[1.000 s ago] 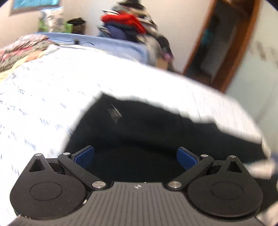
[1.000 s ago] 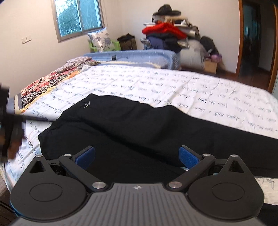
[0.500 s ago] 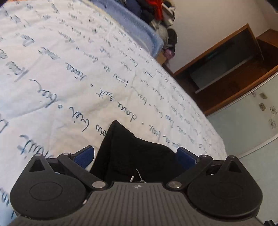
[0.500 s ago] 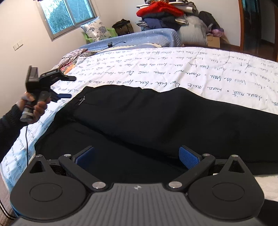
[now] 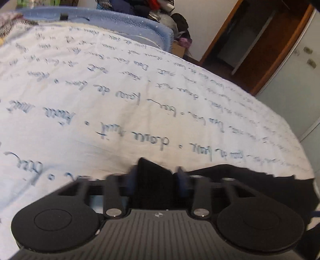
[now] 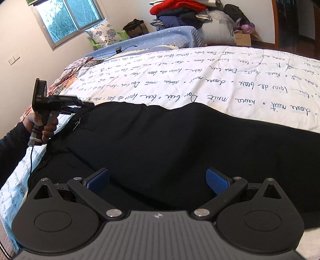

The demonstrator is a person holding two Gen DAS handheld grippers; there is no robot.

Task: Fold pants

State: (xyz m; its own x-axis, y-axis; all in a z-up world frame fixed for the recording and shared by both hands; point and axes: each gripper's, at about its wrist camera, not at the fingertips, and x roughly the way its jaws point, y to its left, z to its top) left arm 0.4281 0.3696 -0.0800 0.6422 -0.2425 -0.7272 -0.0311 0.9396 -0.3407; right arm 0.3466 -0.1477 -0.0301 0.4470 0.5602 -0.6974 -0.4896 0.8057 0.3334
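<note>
Black pants (image 6: 160, 144) lie spread across the white bed, waist end at the left. My left gripper (image 5: 156, 180) is closed on a corner of the pants (image 5: 152, 170) at the waist; its blue pads (image 5: 181, 180) are blurred and pinch the black fabric. It also shows in the right wrist view (image 6: 80, 105), held at the pants' upper left corner. My right gripper (image 6: 158, 181) is open and empty, hovering over the near part of the pants.
The white bedspread with blue handwriting (image 6: 200, 80) covers the bed. A patterned blanket (image 6: 70, 76) lies at the far left. A blue sofa (image 6: 156, 38) with piled clothes (image 6: 180, 12) stands behind. A wooden doorway (image 5: 260, 40) is at the right.
My left gripper's jaws have closed from wide open onto the pants' corner. The right gripper tilted down slightly and stayed open.
</note>
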